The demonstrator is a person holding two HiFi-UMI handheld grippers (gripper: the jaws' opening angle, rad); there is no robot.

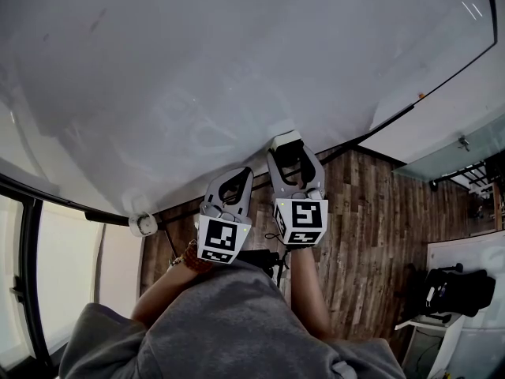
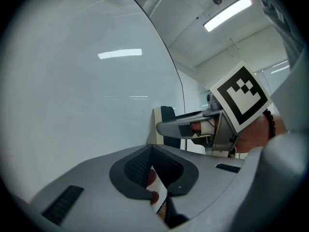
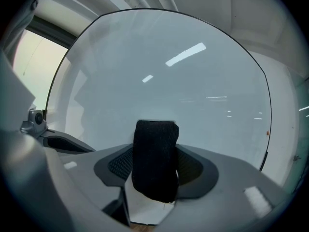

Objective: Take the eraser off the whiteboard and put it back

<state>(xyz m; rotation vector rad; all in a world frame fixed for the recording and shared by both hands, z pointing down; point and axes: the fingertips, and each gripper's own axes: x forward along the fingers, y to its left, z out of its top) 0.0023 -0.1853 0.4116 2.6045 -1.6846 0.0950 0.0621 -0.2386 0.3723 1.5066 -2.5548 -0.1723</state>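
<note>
A large whiteboard point(image 1: 237, 69) fills the space in front of me. The eraser point(image 1: 286, 143) sits against its lower part, white-backed with black felt. My right gripper point(image 1: 288, 152) has its jaws around the eraser, one on each side. In the right gripper view the black eraser point(image 3: 154, 158) fills the gap and both pads lie against its sides. The left gripper view shows the eraser point(image 2: 164, 124) flat against the board. My left gripper point(image 1: 234, 181) hangs just left of the right one, short of the board, its pads point(image 2: 140, 166) together and holding nothing.
The board's dark lower frame point(image 1: 379, 129) runs over a wooden floor point(image 1: 371, 212). A round white fitting point(image 1: 144, 224) sits at the frame's left end. A window point(image 1: 71, 267) lies to the left and a black bag point(image 1: 458, 290) at the right.
</note>
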